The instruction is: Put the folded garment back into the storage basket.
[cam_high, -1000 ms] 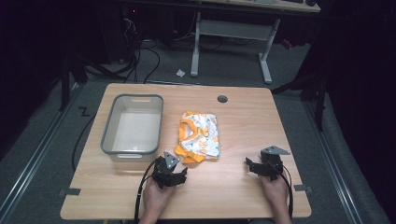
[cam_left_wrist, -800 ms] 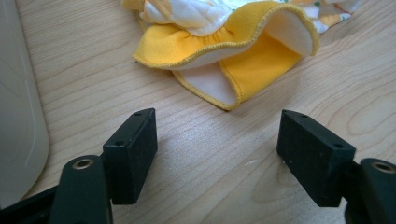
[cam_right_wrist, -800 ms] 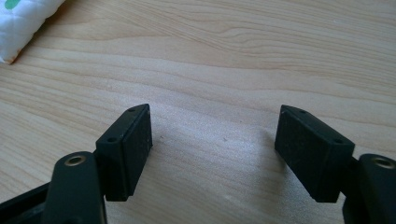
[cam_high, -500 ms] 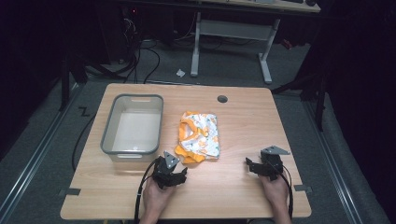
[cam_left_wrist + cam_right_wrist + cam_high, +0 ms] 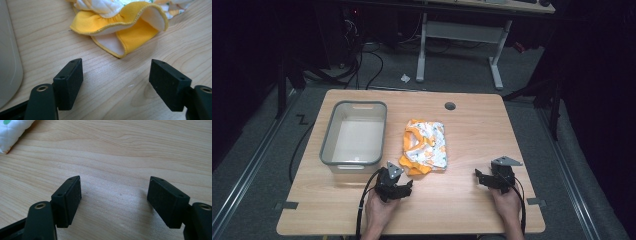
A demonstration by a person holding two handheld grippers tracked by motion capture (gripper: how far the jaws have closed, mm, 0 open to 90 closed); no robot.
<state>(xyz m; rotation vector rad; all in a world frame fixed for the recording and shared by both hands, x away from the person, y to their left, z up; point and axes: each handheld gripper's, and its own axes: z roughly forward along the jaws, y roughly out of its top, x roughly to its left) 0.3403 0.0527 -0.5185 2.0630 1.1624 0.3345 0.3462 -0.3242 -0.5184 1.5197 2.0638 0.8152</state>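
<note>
Nothing has been grasped yet: the orange-and-white garment (image 5: 423, 147) lies crumpled near the middle of the worktop (image 5: 462, 200), just to the 3 o'clock side of the grey bin (image 5: 354, 134), and the bin looks empty. The left gripper (image 5: 404, 187) sits at the 6 o'clock end of the garment with its fingers (image 5: 68, 81) spread wide and bare, the yellow frilled hem (image 5: 122, 30) just ahead of them at 12 o'clock. The right gripper (image 5: 479, 177) rests well apart at about 4 o'clock from the garment, its fingers (image 5: 67, 200) likewise spread over bare wood. Likely everything is left to do: pinch the cloth, lift it, and probably move it to the bin. No brand, label or writing is readable; the small print on the fabric is too blurred to make out.
</note>
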